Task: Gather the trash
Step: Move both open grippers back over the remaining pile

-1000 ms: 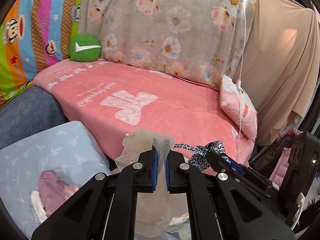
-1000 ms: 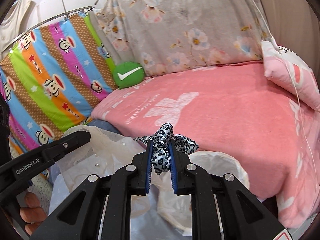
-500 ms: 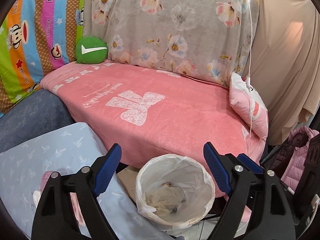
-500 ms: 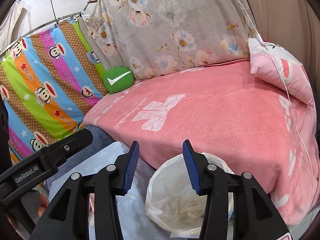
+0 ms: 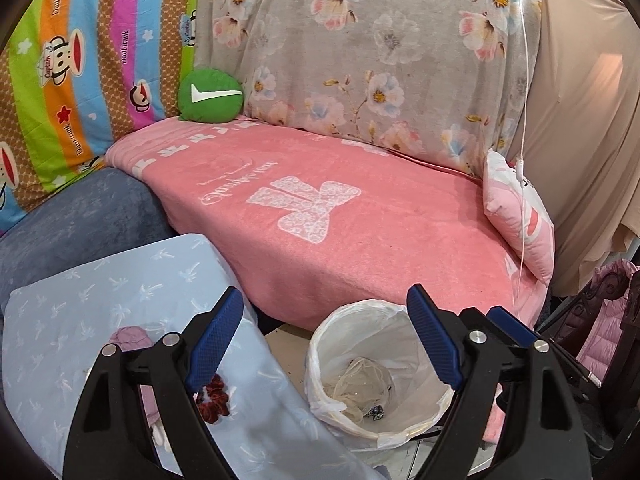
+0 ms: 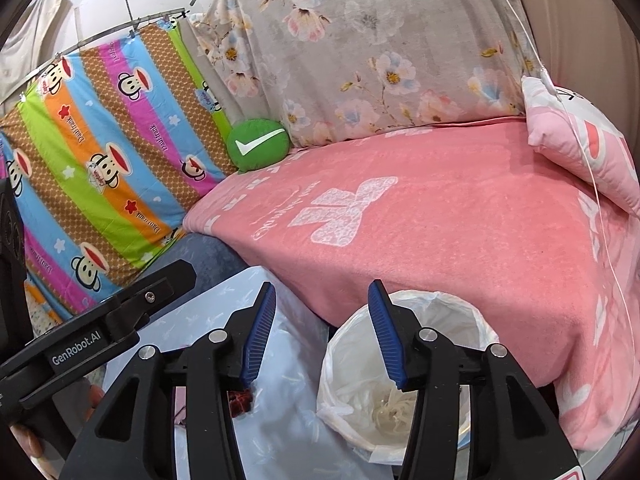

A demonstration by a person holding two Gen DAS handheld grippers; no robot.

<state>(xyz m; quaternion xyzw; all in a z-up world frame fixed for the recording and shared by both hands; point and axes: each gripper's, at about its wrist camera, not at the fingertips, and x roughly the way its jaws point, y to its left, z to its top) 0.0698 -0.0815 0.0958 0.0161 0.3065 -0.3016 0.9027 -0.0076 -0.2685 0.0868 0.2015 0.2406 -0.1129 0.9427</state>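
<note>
Both grippers (image 5: 324, 340) (image 6: 322, 332) open, empty (right still widening); only left cam shows leopard scrap (image 5: 374, 411) in bin (image 5: 320, 392).

pink-blanketed sofa (image 5: 360, 216) before floral drape (image 5: 380, 52)

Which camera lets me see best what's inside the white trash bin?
The left wrist view. It looks down into the trash bin, showing a crumpled clear wrapper and a small spotted scrap at the bottom. In the right wrist view, the gripper's finger covers part of the bin and only pale crumpled stuff shows.
</note>
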